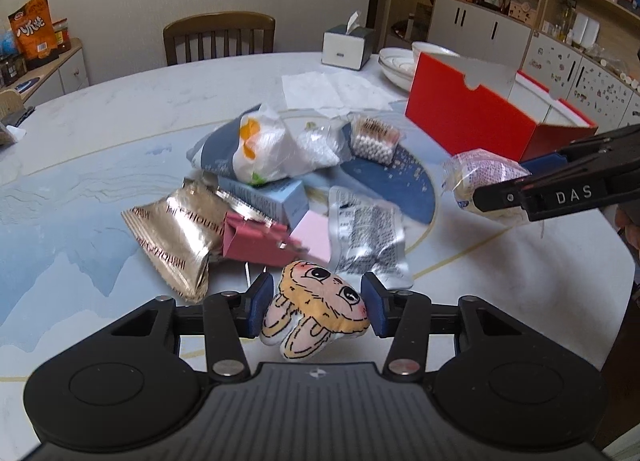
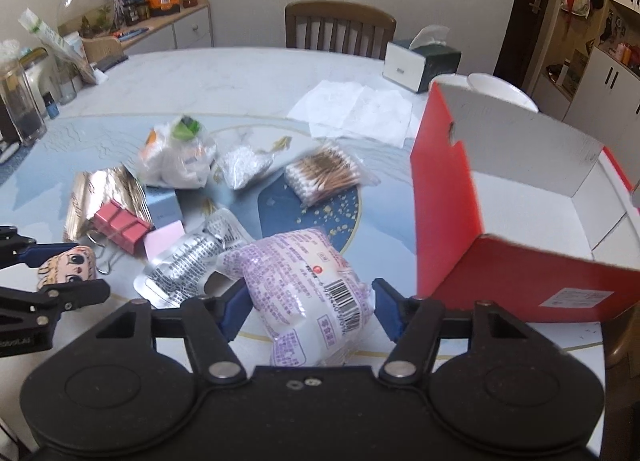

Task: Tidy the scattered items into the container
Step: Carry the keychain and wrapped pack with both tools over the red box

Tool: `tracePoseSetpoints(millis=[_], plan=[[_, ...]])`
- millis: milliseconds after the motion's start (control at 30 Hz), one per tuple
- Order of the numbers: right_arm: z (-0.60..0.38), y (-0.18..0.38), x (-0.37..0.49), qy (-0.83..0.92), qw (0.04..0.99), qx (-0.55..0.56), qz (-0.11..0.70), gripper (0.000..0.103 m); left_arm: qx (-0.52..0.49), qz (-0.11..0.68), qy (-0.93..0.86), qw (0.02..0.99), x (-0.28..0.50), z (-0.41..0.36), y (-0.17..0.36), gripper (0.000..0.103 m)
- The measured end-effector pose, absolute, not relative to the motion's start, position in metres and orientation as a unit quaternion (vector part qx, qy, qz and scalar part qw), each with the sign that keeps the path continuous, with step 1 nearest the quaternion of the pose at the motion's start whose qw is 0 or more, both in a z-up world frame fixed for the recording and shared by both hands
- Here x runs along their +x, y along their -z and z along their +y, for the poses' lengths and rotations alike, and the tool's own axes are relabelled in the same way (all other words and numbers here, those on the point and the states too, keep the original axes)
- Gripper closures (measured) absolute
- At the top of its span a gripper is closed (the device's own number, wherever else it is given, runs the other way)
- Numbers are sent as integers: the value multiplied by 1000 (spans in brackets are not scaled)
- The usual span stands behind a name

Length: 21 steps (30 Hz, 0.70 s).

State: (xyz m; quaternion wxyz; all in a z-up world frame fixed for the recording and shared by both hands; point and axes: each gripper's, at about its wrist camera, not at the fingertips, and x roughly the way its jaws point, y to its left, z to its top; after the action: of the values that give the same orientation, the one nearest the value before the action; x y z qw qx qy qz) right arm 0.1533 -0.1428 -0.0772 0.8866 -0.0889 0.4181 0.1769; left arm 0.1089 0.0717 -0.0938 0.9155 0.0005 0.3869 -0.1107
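Left gripper (image 1: 316, 307) holds a flat plush rabbit-face charm (image 1: 318, 307) between its blue pads, lifted above the near edge of the round marble-pattern table (image 1: 100, 109). Right gripper (image 2: 308, 311) is clamped on a soft clear-wrapped packet with purple print and a barcode (image 2: 308, 285), also raised, just left of the open red cardboard box with white lining (image 2: 452, 197) that stands at the right of the table. Scattered between the grippers and the far side: a gold foil snack bag (image 1: 176, 233) at left, touching a large pink binder clip (image 1: 256, 239); a pale blue small carton (image 1: 276, 197) behind the clip; a pink sticky-note pad (image 1: 314, 239); a silver printed foil sachet (image 1: 368, 237) near centre. Farther off lie a crumpled white plastic bag (image 1: 272, 149) and a clear pack of cotton swabs (image 1: 374, 139), the swabs nearest the box. Beyond these, spread white tissues (image 1: 328, 89), a tissue box (image 1: 346, 45), stacked white bowls (image 1: 400, 61) behind the red box, and a wooden chair (image 1: 218, 37) at the far edge.
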Motion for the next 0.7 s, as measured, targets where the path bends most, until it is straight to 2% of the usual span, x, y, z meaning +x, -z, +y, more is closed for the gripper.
tracePoseSetpoints(millis=[700], plan=[[-228, -3, 160, -183, 914, -63, 357, 41, 23, 343, 172, 923, 139, -25, 21, 56]])
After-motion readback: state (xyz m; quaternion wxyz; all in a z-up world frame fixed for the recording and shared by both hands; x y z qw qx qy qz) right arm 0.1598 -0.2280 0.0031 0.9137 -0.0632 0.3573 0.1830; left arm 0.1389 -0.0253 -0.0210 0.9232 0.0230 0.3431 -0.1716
